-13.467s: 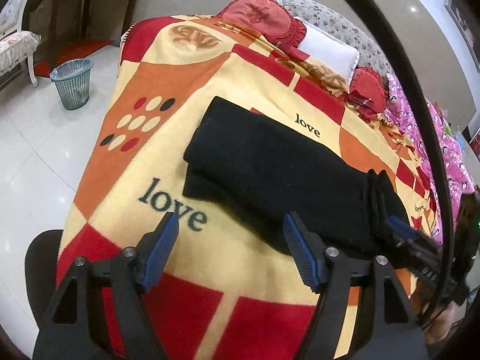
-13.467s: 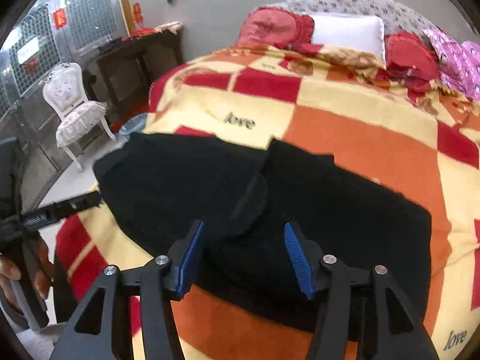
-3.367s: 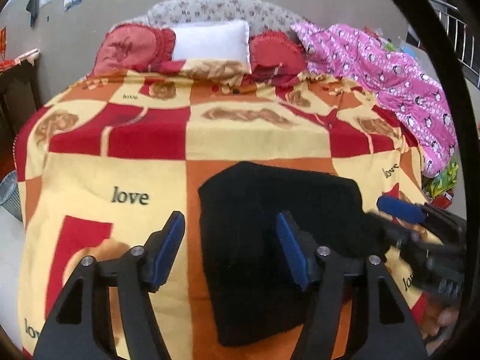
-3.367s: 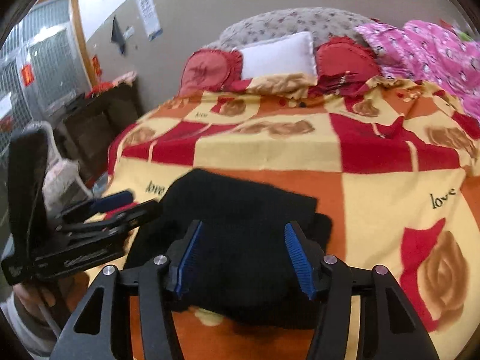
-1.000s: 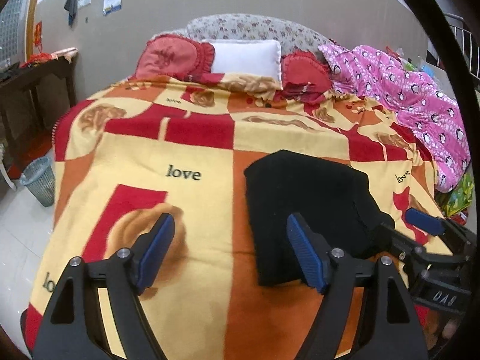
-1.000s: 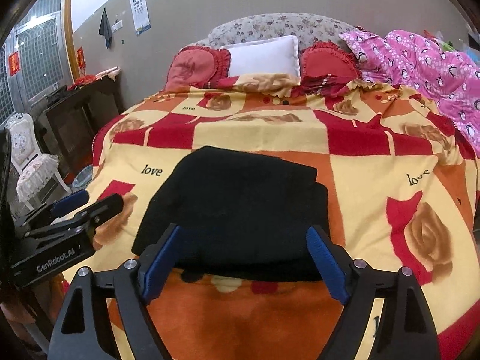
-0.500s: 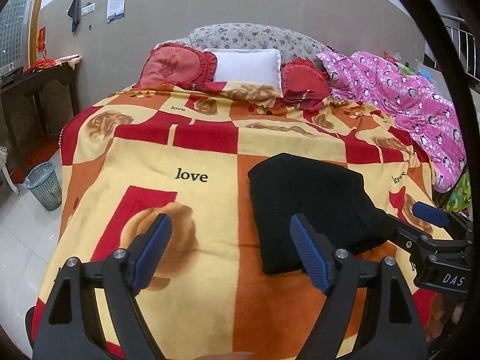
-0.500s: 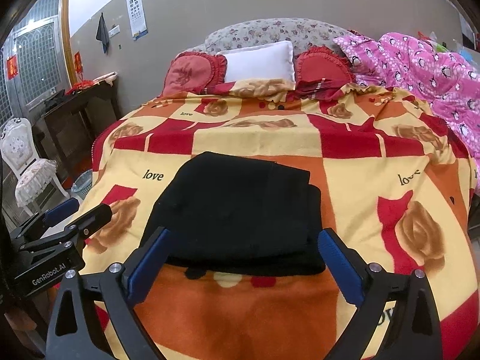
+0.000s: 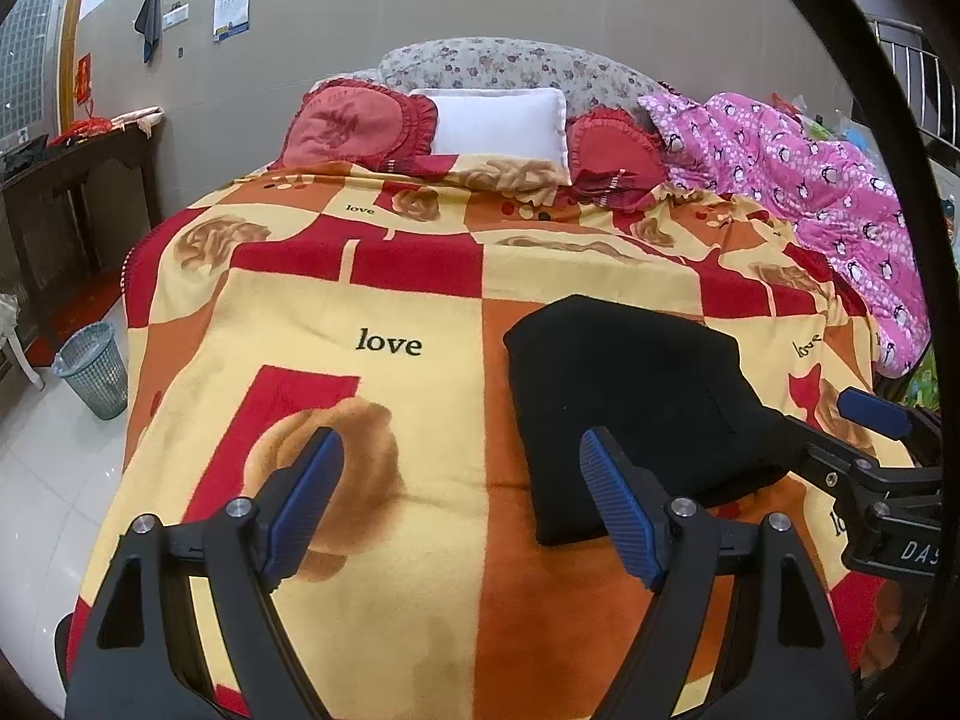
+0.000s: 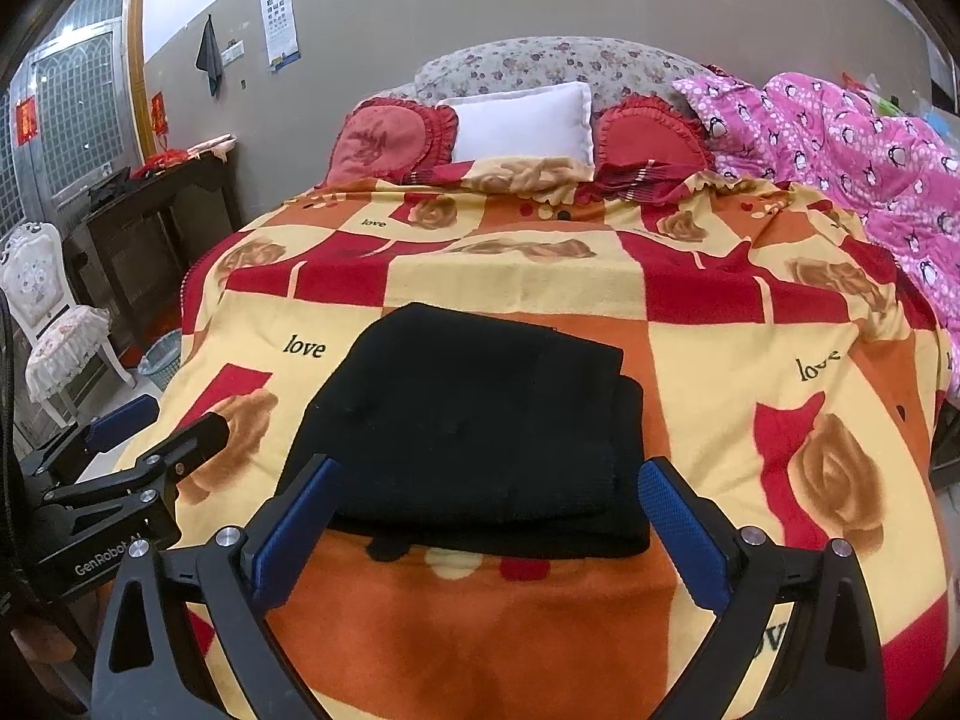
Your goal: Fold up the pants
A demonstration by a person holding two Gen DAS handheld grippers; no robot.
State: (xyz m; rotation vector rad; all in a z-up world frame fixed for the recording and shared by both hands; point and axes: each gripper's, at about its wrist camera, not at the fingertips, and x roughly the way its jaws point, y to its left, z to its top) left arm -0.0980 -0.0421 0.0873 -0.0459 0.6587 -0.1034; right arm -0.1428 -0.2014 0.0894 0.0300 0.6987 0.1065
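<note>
The black pants (image 9: 630, 396) lie folded into a compact rectangle on the red, orange and yellow blanket (image 9: 360, 312); in the right wrist view they (image 10: 480, 426) sit straight ahead. My left gripper (image 9: 462, 504) is open and empty, held above the blanket to the left of the pants. My right gripper (image 10: 486, 528) is open and empty, held back from the near edge of the pants. The right gripper also shows at the right edge of the left wrist view (image 9: 870, 450), and the left gripper at the left of the right wrist view (image 10: 138, 450).
Red cushions (image 9: 360, 126) and a white pillow (image 9: 498, 126) lie at the headboard. A pink quilt (image 9: 810, 180) is heaped on the right. A mesh bin (image 9: 93, 369) stands on the floor at left, by a dark table (image 10: 156, 210) and a white chair (image 10: 54, 324).
Both grippers have drawn back and up from the folded pants, and the right gripper's jaws have spread wider. The pants have not moved.
</note>
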